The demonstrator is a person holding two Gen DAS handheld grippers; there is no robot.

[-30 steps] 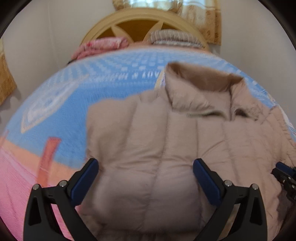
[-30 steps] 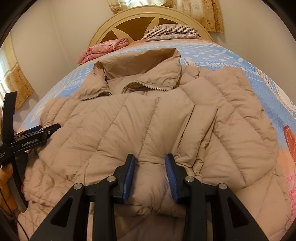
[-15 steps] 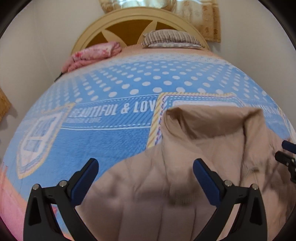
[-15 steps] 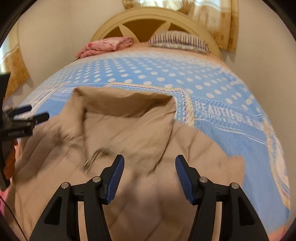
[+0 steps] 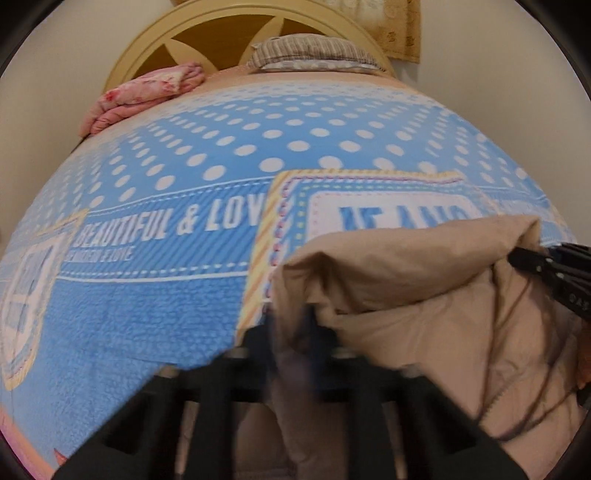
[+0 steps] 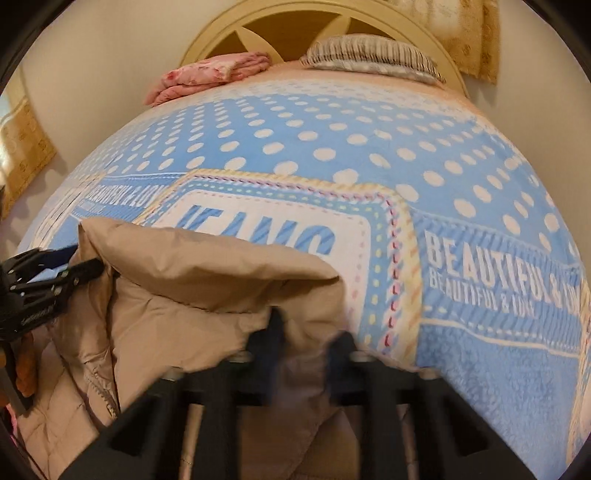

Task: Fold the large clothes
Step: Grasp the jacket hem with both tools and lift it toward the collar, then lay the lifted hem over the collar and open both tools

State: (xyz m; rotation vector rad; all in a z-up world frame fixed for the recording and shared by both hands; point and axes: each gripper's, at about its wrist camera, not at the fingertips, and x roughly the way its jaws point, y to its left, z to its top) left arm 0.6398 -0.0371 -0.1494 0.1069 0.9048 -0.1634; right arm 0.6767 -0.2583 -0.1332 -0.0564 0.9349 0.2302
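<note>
A beige quilted jacket (image 5: 424,295) lies on the blue bedspread, collar towards the headboard. In the left wrist view my left gripper (image 5: 293,332) is shut on a pinch of fabric at the collar's left corner; its fingers are blurred. My right gripper (image 6: 306,343) is at the collar's right corner of the jacket (image 6: 203,280), and its jaws are closing with a bunch of fabric between them. Each gripper also shows in the other's view: the right gripper (image 5: 546,266) at the right edge and the left gripper (image 6: 55,273) at the left edge.
The blue dotted bedspread (image 6: 369,147) with "JEANS" lettering covers the bed. A folded pink blanket (image 5: 147,96) and a striped pillow (image 5: 310,51) lie against the round wooden headboard (image 5: 221,33). A patterned curtain (image 6: 469,33) hangs at the upper right.
Both grippers have travelled up the jacket from its body to the collar. The left jaws went from wide open to shut on fabric. The right jaws widened, then narrowed around the collar.
</note>
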